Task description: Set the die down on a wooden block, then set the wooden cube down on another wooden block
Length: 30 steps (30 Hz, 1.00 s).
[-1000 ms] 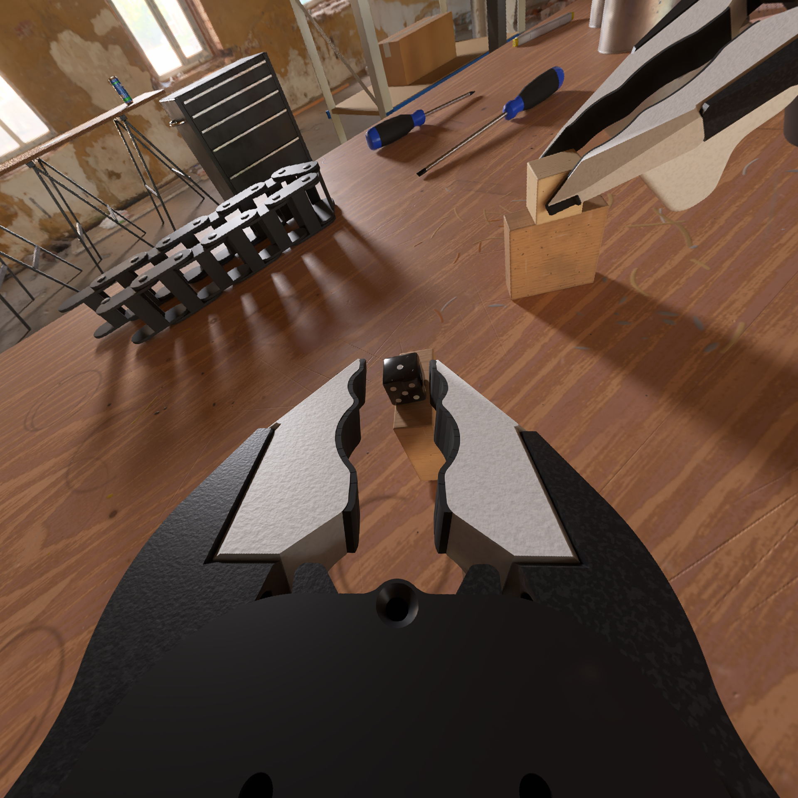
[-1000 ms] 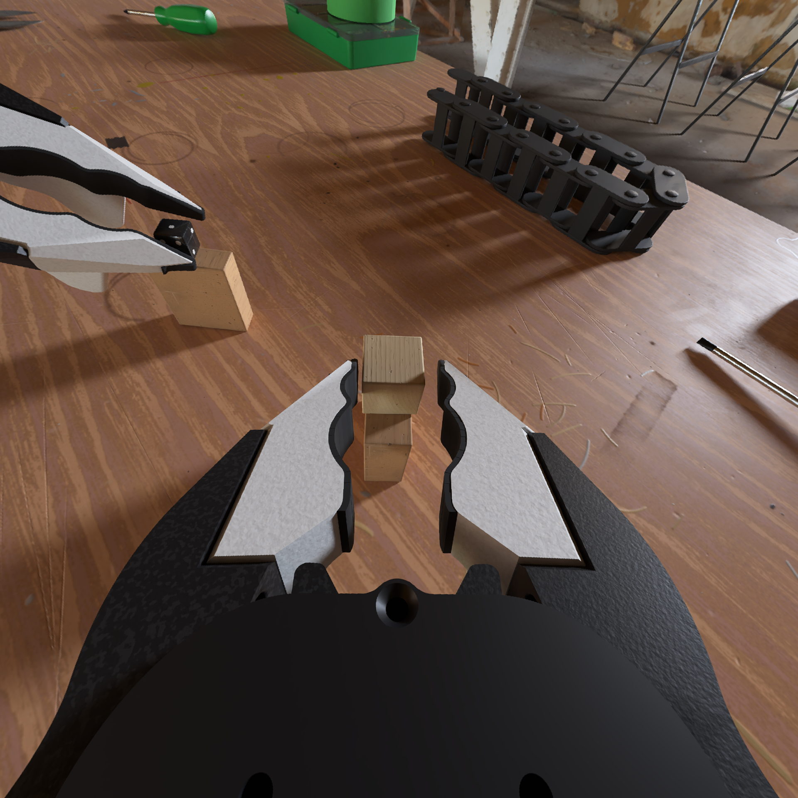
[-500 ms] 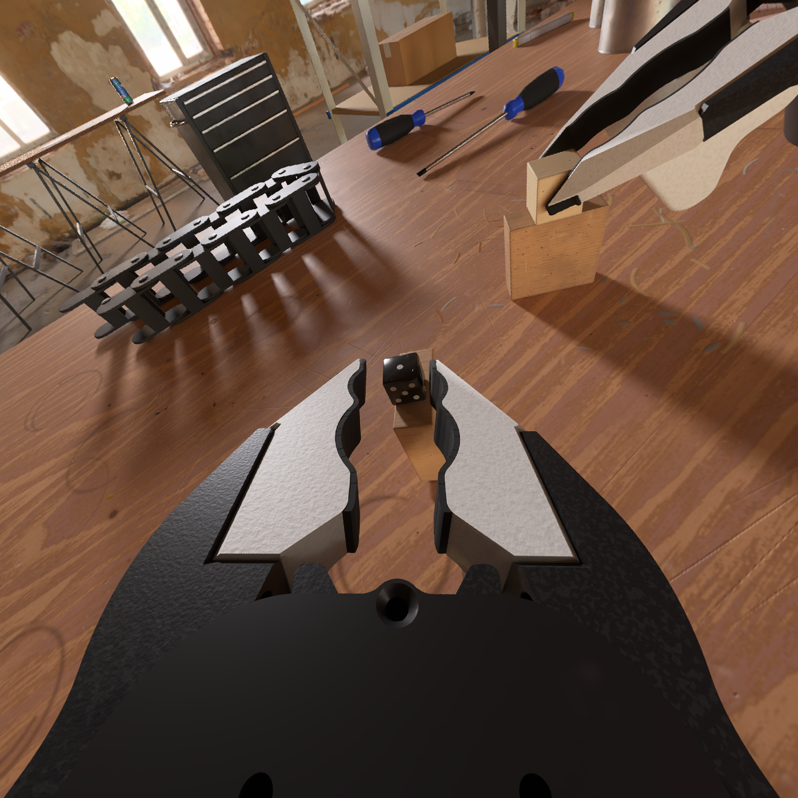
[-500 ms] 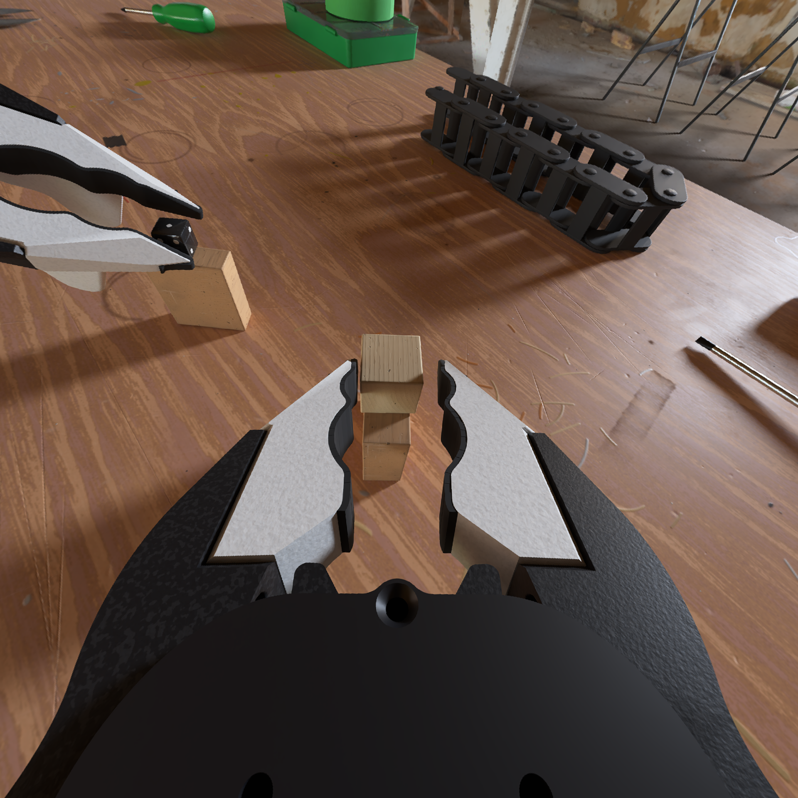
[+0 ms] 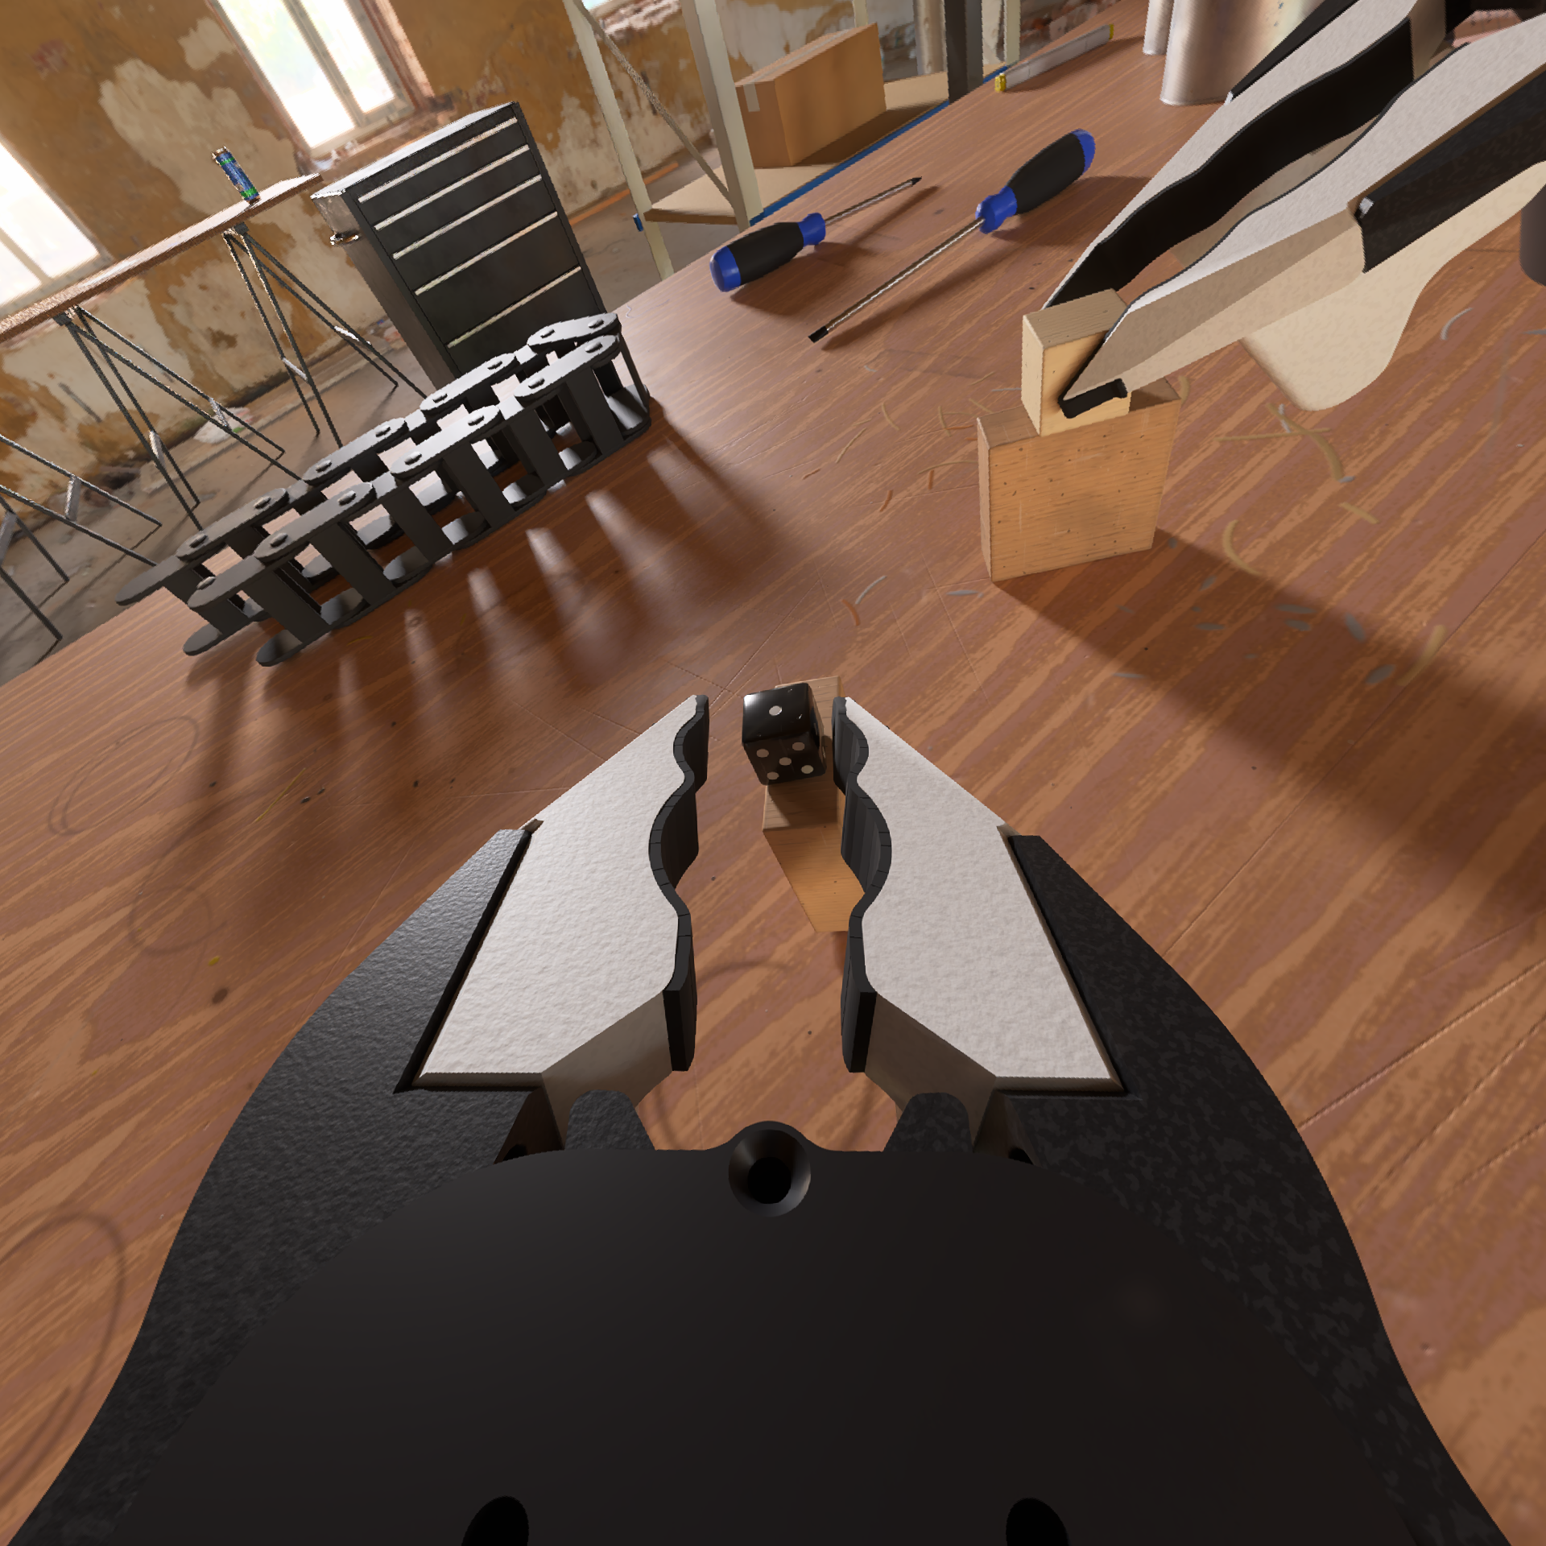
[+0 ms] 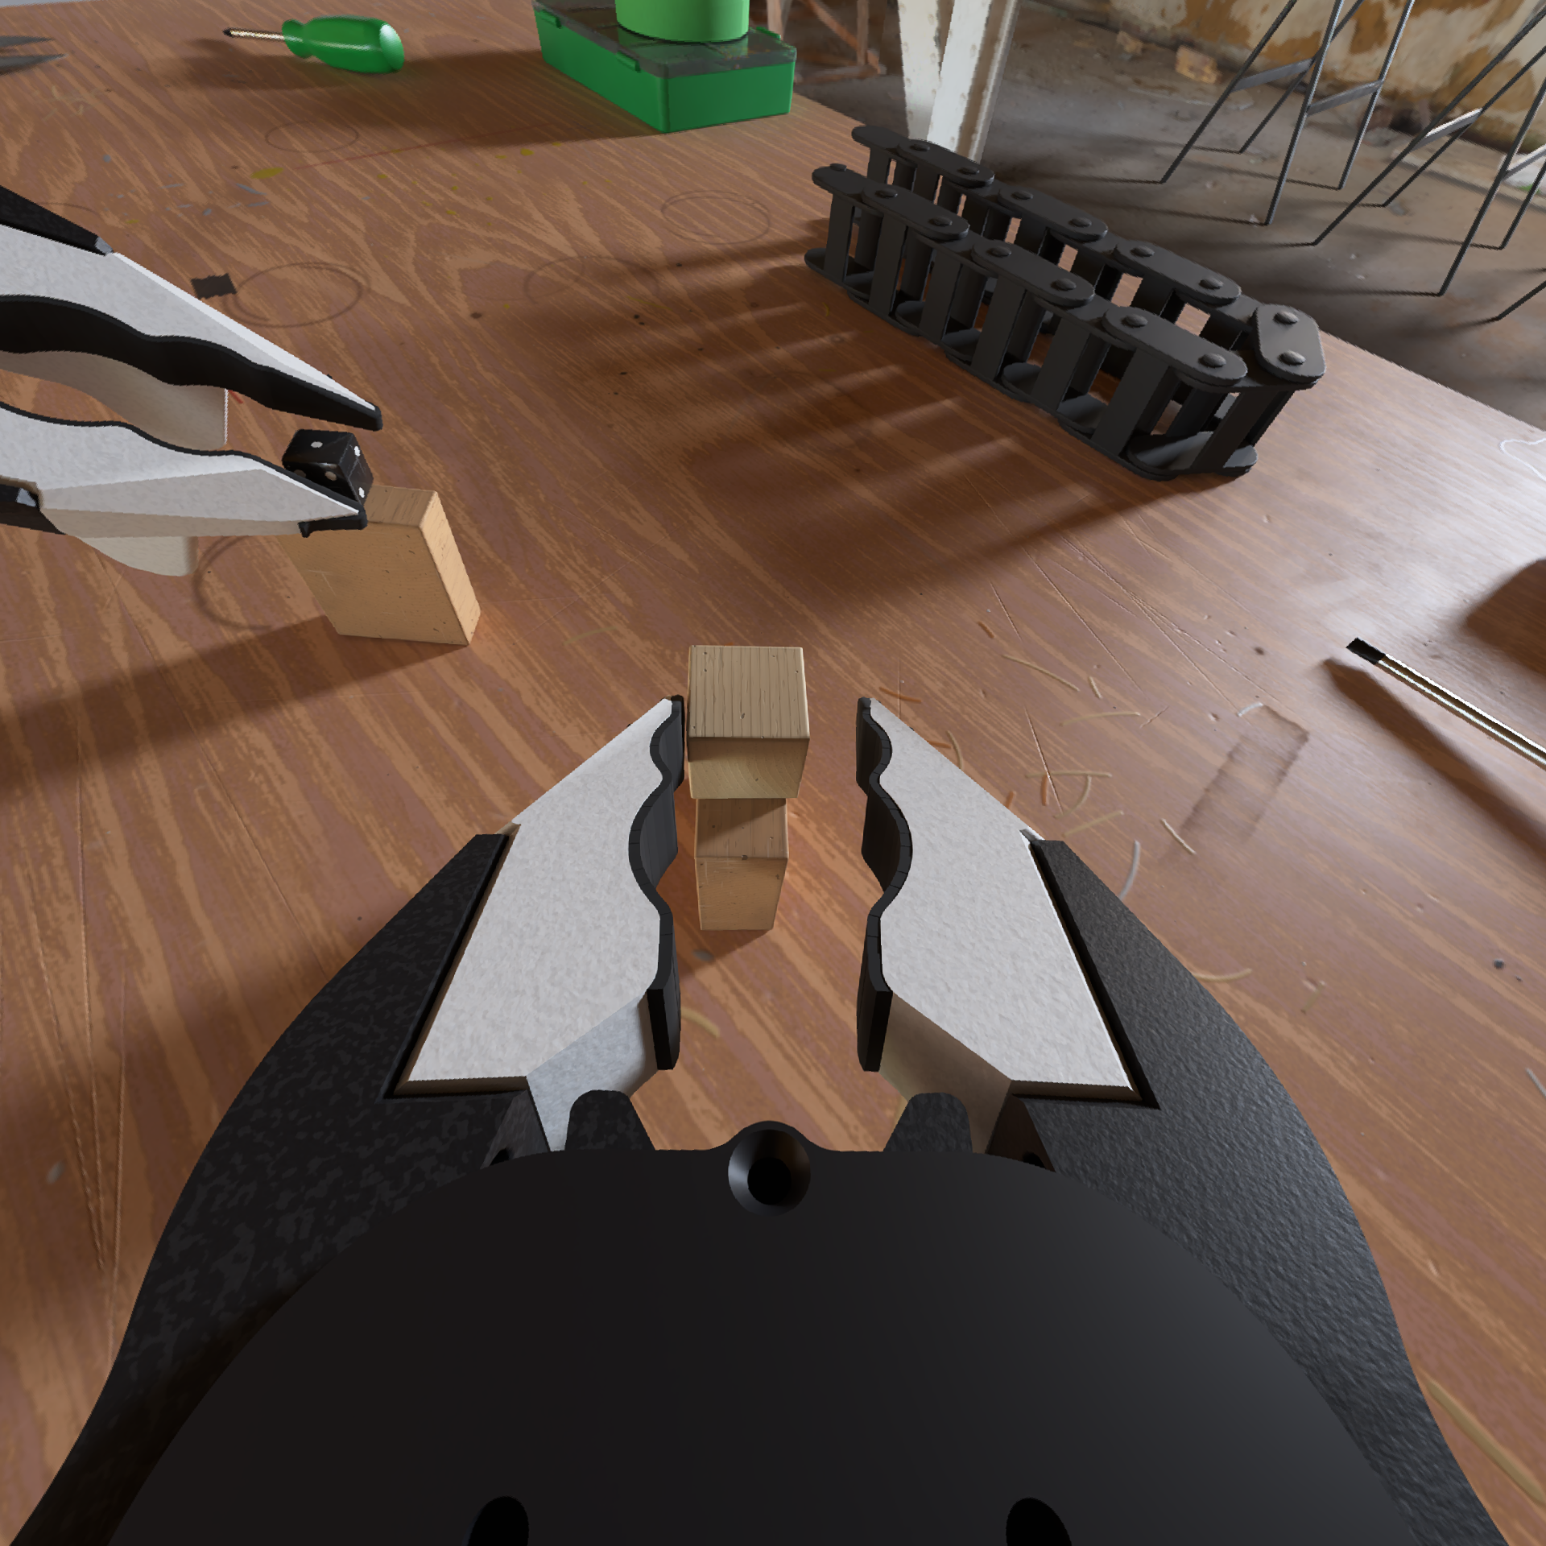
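In the left wrist view the black die [image 5: 782, 734] sits on top of a small upright wooden block [image 5: 811, 870]. My left gripper [image 5: 770, 711] is open around the die, with a gap on its left side. In the right wrist view the wooden cube [image 6: 747, 719] rests on another upright wooden block [image 6: 740, 870]. My right gripper [image 6: 770, 711] is open around it, with a clear gap on the right. Each view also shows the other stack farther off: the cube [image 5: 1071, 360] on its block [image 5: 1071, 494], and the die [image 6: 326, 464] on its block [image 6: 393, 569].
A black cable chain [image 5: 401, 485] lies near the table's far edge and also shows in the right wrist view [image 6: 1062, 318]. Two blue-handled screwdrivers [image 5: 1029, 180] lie beyond the cube stack. A green box [image 6: 669, 75] and a green screwdriver [image 6: 343, 42] lie at the back.
My right gripper's jaws have spread slightly wider around the wooden cube. The left gripper, the die and both blocks have not moved.
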Motion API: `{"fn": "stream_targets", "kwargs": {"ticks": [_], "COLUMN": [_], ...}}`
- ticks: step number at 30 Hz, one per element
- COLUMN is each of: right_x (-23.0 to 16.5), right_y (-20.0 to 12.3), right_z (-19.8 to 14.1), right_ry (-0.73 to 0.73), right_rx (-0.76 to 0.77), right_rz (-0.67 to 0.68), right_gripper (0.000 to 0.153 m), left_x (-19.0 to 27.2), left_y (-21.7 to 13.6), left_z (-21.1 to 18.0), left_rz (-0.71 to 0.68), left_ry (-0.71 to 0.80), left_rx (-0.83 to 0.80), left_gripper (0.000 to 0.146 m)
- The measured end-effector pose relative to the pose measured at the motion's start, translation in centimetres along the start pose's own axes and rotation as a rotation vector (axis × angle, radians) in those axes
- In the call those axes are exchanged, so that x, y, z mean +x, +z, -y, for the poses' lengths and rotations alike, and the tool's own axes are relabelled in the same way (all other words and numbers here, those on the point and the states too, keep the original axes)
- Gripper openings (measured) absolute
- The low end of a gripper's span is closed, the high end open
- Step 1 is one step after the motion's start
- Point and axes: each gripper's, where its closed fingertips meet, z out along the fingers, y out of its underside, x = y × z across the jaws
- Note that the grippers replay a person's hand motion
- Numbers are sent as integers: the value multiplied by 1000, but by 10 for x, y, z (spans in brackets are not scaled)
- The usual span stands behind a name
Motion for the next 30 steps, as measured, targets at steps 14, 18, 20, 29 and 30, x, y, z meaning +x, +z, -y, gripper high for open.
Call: {"fn": "stream_targets", "kwargs": {"ticks": [14,18,20,29,30], "right_x": [0,0,0,0,0], "right_y": [-1,-1,-1,-1,-1], "right_z": [1,1,1,1,1], "right_ry": [1,1,1,3,3], "right_rx": [7,8,8,9,9], "right_rz": [-1,-1,-1,-1,-1], "right_gripper": [41,41,41,41,41], "left_x": [0,0,0,0,0], "left_y": [0,0,0,0,0], "left_z": [0,0,0,0,0], "left_rz": [0,1,1,0,0], "left_ry": [0,1,0,-2,-3], "left_rx": [0,0,0,-1,-1], "left_gripper": [29,29,29,30,30]}}
